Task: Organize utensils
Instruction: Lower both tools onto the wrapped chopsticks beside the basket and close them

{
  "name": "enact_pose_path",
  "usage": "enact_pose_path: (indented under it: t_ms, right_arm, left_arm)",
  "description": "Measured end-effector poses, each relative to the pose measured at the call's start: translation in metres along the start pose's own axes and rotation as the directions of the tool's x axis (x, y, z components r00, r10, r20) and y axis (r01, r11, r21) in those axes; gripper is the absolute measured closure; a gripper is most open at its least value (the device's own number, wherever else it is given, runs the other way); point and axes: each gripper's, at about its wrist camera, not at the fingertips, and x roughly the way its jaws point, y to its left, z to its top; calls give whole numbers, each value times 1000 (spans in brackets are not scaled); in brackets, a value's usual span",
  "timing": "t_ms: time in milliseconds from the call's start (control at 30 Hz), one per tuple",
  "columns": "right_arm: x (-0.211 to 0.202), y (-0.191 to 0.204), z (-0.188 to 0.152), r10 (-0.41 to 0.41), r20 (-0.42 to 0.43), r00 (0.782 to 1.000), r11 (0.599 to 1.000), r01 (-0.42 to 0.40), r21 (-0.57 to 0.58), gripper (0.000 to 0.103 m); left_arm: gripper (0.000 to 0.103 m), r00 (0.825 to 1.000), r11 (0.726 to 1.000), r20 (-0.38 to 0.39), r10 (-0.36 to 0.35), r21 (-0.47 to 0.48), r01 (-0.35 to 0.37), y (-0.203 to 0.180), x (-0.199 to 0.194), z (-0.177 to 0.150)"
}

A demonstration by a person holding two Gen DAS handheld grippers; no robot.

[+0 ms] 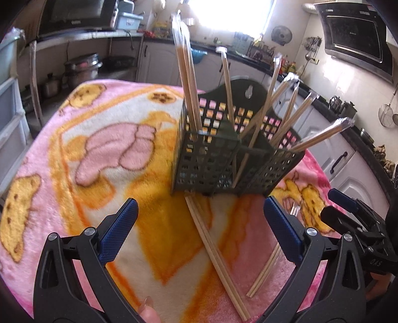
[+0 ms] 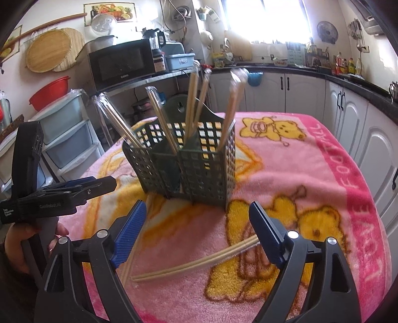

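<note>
**Two open grippers before the chopstick basket**

The left gripper has its blue-padded jaws spread wide and they hold nothing. The right gripper is also wide open and empty.

Just ahead of both grippers stands the dark green perforated plastic utensil basket, upright on the pink and yellow fleece blanket with bear pictures. The basket has inner dividers. About seven wrapped pairs of wooden chopsticks in clear sleeves stand in it and lean outward in different directions; the exact count is not sure because of blur.

On the blanket lie two loose pairs. One bare pair of wooden chopsticks lies between the left gripper's fingers, running from the basket foot toward the camera. A second pair of pale chopsticks lies under the left gripper's right finger, and in the right wrist view it lies across the gap between the fingers.

Behind are white kitchen cabinets, a black microwave oven and a bright window.
</note>
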Motion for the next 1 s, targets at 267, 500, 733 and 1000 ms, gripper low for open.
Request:
enact_pose_path:
  t_ms: [267, 500, 733, 1000]
  right_arm:
    - [17, -22, -13, -39, -72, 997, 998, 42, 41, 21]
    - [32, -51, -19, -67, -132, 989, 992, 80, 101, 22]
    - [50, -76, -19, -51, -196, 979, 978, 89, 190, 34]
    - [70, -91, -25, -44, -251, 967, 966, 105, 236, 50]
  left_arm:
    - [10, 994, 997, -91, -55, -65, 49, 10, 40, -9]
    - [27, 990, 994, -128, -65, -97, 53, 13, 61, -10]
    - [48, 985, 992, -169, -33, -124, 12, 16, 79, -7]
    - [59, 987, 995, -160, 14, -98, -30, 13, 88, -9]
